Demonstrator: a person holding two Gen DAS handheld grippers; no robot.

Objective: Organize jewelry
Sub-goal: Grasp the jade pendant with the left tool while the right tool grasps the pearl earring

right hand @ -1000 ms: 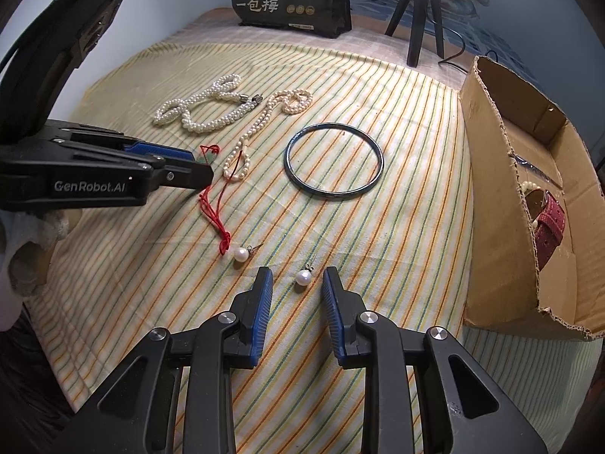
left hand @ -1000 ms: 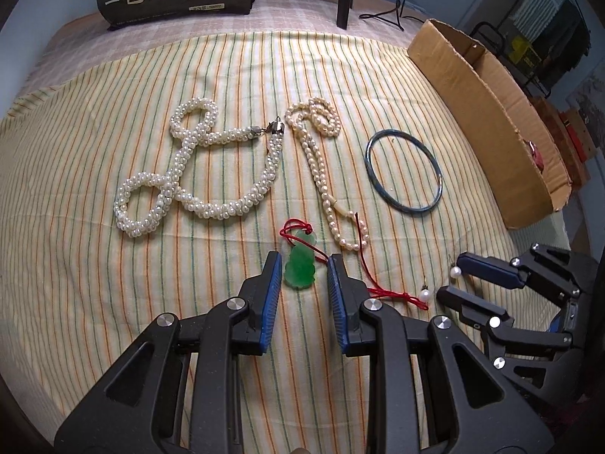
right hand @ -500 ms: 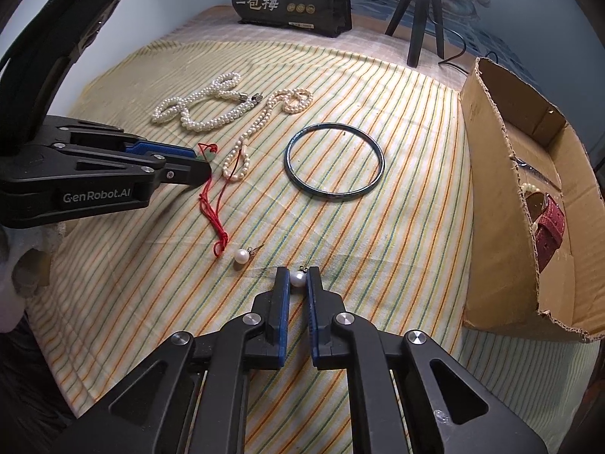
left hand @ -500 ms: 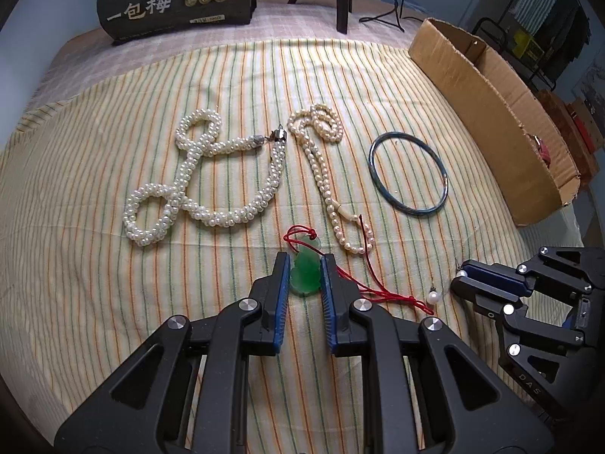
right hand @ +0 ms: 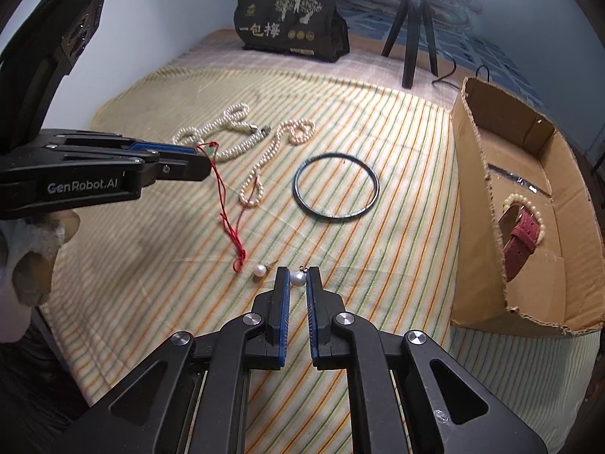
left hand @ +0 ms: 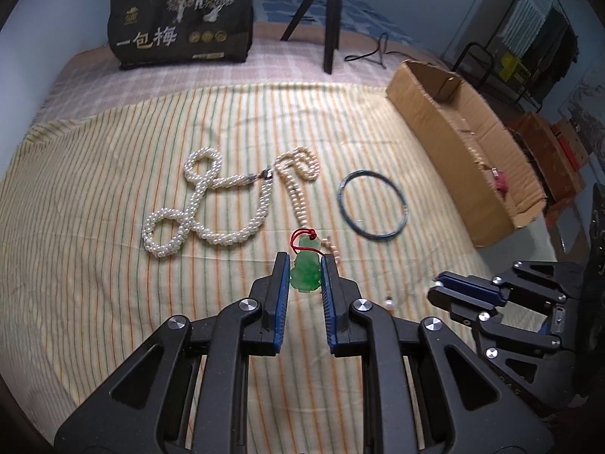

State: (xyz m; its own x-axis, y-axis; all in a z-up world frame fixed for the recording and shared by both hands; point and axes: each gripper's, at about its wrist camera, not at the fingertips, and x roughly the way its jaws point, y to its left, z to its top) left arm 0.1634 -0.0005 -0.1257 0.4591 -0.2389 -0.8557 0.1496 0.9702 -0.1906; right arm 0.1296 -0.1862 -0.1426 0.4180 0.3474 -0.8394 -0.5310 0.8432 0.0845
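Right wrist: two pearl earrings [right hand: 259,270], perhaps two necklaces [right hand: 223,140]

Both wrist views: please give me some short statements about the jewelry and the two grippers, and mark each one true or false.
1. The left gripper is shut on the green pendant. True.
2. The right gripper holds the dark bangle. False: it is shut on a pearl earring; the bangle lies on the striped cloth.
3. A red watch strap lies inside the cardboard box. True.
4. Both pearl earrings are gripped. False: the second earring lies free on the cloth.
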